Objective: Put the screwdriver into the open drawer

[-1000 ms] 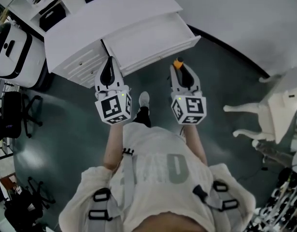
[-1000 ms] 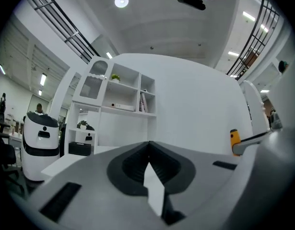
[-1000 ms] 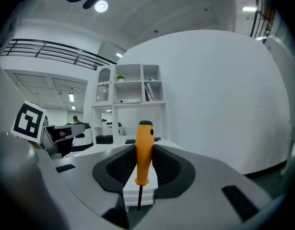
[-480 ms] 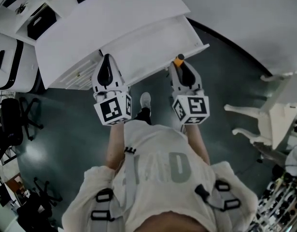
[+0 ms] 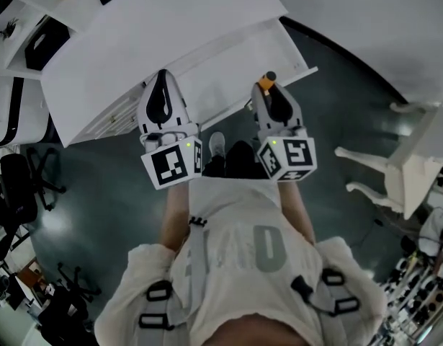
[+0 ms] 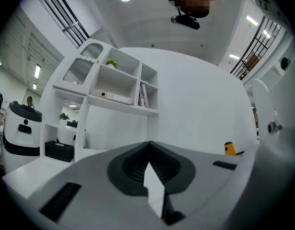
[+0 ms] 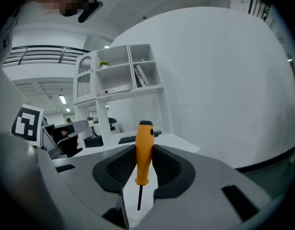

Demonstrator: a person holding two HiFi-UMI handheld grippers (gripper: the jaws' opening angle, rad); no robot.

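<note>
The orange-handled screwdriver [image 5: 265, 83] [image 7: 143, 147] stands upright between the pads of my right gripper [image 5: 273, 101] [image 7: 143, 153], handle up and thin black shaft pointing down. That gripper is shut on the handle. In the head view it hangs over the front edge of the open white drawer [image 5: 228, 62], which juts out from the white desk [image 5: 156, 27]. My left gripper [image 5: 160, 101] [image 6: 148, 150] is beside it to the left, jaws together with nothing held, also at the drawer front. The screwdriver's handle tip [image 6: 230, 149] shows at the right of the left gripper view.
A white shelf unit [image 6: 116, 83] [image 7: 119, 78] rises behind the desk, with a keyboard [image 7: 133, 139] on the desktop. A white piece of furniture with curved legs [image 5: 394, 168] stands on the dark floor at right. Black office chairs [image 5: 19, 186] are at left. My shoe [image 5: 217, 143] is below the drawer.
Both grippers have moved forward together towards the desk. They were short of the drawer front before and now reach over it. The screwdriver stays in the right grip.
</note>
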